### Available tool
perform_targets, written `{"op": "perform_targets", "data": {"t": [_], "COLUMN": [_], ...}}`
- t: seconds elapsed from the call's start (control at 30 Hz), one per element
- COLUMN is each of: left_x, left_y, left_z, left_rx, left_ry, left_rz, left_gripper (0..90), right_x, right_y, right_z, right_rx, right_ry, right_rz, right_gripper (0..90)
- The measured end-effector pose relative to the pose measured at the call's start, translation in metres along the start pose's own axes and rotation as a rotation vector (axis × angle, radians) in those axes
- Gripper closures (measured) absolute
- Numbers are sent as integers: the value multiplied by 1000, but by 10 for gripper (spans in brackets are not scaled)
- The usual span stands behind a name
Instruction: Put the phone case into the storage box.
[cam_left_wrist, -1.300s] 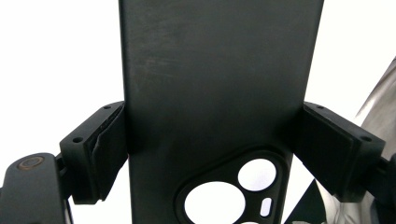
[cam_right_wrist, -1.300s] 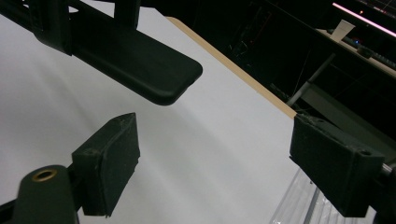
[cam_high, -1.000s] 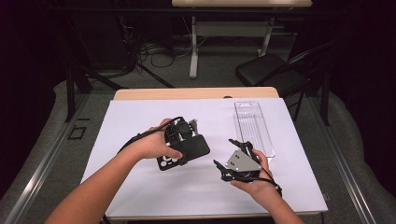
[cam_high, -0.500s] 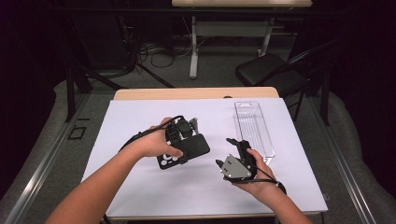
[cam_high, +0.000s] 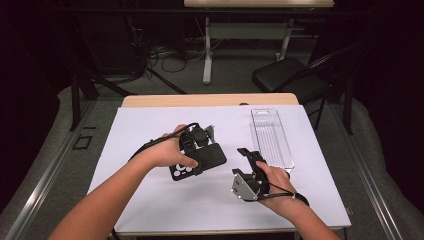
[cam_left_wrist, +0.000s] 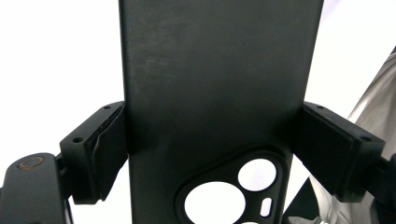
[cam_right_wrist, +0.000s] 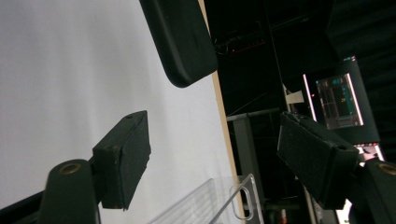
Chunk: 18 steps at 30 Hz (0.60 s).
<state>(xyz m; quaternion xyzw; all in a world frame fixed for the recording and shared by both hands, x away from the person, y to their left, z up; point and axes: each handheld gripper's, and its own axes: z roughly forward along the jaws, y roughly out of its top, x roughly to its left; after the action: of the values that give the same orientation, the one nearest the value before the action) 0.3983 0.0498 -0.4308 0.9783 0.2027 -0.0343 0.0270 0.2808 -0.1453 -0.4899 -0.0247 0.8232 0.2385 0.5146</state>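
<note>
White paper covers the table (cam_high: 150, 130), which stands in a dark room with a black chair (cam_high: 290, 80) and loose cables on the floor behind it. On the paper, right of centre, lies a clear tray (cam_high: 272, 137), long and narrow, its far end near the table's wooden back edge. The left gripper (cam_high: 200, 150) is held above the middle of the paper, and its jaws are clamped on a black phone case (cam_high: 200, 159). In the left gripper view the case (cam_left_wrist: 219, 93) rises between the two pads (cam_left_wrist: 109, 149), which press flat against its long sides; the camera cut-outs sit at the bottom of that view, close to the gripper's body, and the plain end points away. From above, the case lies roughly level, its plain end pointing right, toward the other hand. The right gripper (cam_high: 246, 154) is held just right of the case, near the tray's near end, with the grey plate on its body facing the camera. Its jaws stand apart with nothing between them and have just been closing. In the right gripper view the pads (cam_right_wrist: 123, 154) frame bare paper, the rounded corner of the case (cam_right_wrist: 182, 42) hangs above them without touching, and the tray's (cam_right_wrist: 219, 203) rim shows low between the jaws.
</note>
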Motion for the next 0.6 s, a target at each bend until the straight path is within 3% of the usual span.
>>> {"op": "perform_targets", "data": {"t": [0.37,0.6], "left_x": [3,2], "left_y": [3,5], "left_z": [1,1], "left_rx": [6,2], "left_ry": [-12,-23], "left_rz": [-9,-13], "left_gripper": [144,145], "right_x": [4,6], "right_y": [1,1], "right_z": [3,6], "right_rx": [-7,-11], "right_ry": [-24,-27], "right_rz": [-149,-186], "right_gripper": [271,309]}}
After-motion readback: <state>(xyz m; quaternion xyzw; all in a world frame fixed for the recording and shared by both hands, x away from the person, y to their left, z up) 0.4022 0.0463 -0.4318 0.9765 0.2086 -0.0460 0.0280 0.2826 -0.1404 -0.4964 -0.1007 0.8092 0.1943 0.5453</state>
